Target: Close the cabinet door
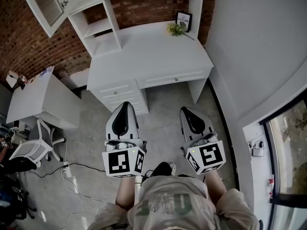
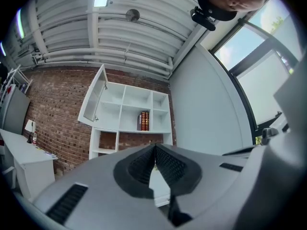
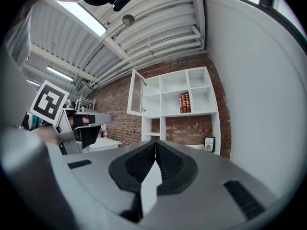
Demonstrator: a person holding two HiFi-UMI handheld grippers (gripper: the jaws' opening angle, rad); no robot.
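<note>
Cabinet door (image 1: 45,4) hangs open; floor cable (image 1: 84,166) shows only in head view.

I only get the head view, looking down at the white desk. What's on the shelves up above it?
Observer: A few red-brown books stand upright in the middle compartment of the lower row of the shelf unit.
Operator: Is my left claw holding anything?
Observer: No. In its own view the jaws are closed together with nothing between them.
Operator: What's behind the open cabinet door?
Observer: The corner compartment it covers looks bare white inside, with nothing on its shelf.
</note>
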